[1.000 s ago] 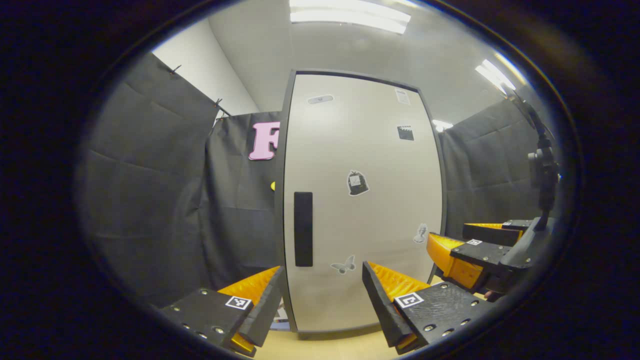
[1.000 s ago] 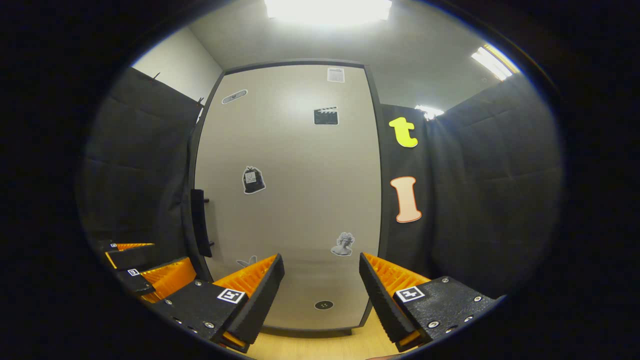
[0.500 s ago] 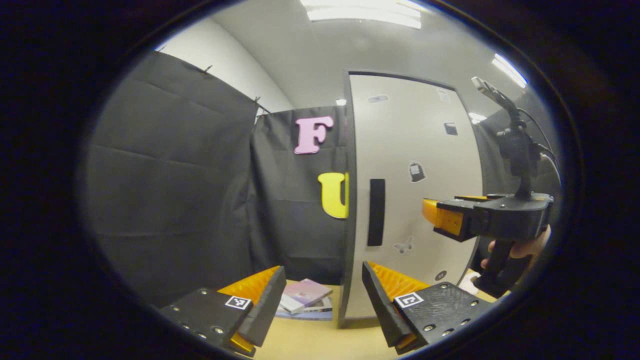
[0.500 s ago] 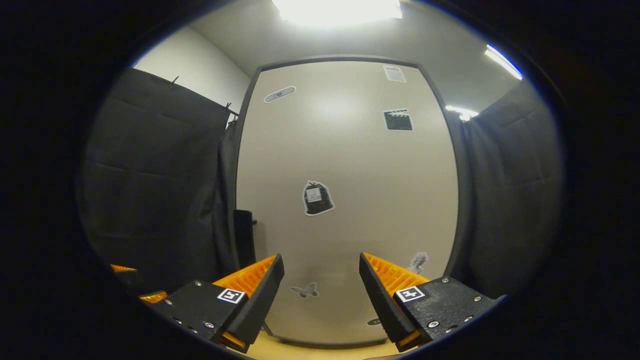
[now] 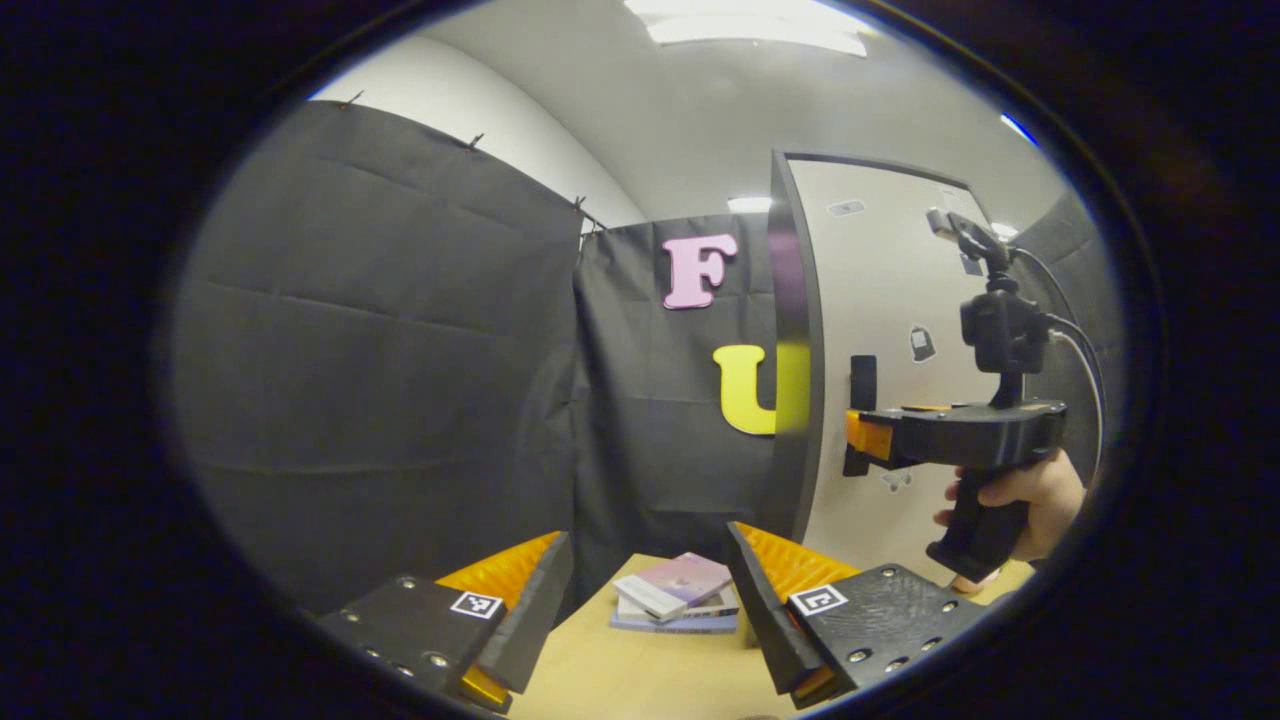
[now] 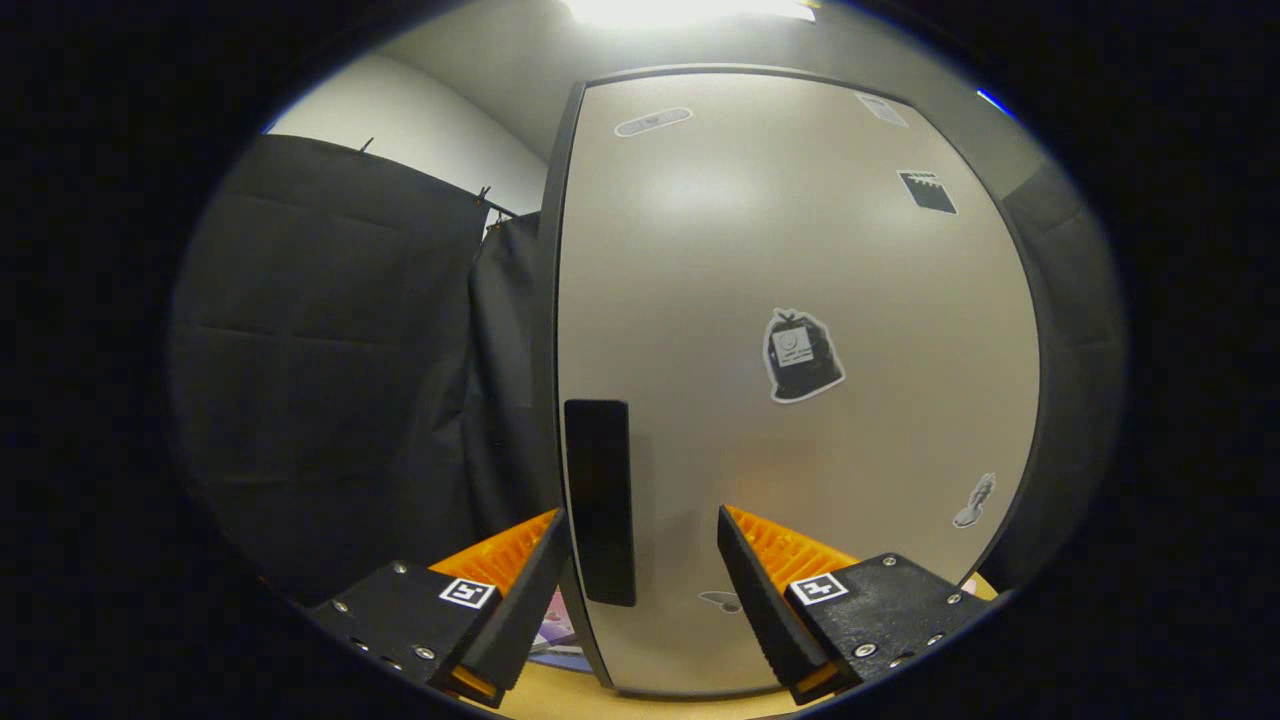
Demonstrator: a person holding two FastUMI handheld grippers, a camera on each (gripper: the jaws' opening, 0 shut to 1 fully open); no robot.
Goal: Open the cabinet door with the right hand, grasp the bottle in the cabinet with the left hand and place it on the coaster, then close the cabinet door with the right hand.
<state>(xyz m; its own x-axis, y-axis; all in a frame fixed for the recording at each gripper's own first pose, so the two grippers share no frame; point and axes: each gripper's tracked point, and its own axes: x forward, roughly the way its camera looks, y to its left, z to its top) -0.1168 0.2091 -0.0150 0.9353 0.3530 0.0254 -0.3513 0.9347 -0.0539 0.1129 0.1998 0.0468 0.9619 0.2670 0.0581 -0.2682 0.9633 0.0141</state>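
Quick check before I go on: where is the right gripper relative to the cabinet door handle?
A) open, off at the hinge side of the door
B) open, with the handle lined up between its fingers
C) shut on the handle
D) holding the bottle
B: in the right gripper view the handle stands in the gap of the open right gripper, on the closed door, not yet clamped.

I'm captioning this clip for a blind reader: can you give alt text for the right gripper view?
The right gripper, fingers open, points at the black handle on the left edge of a closed pale cabinet door. Small stickers dot the door, and black cloth hangs to its left.
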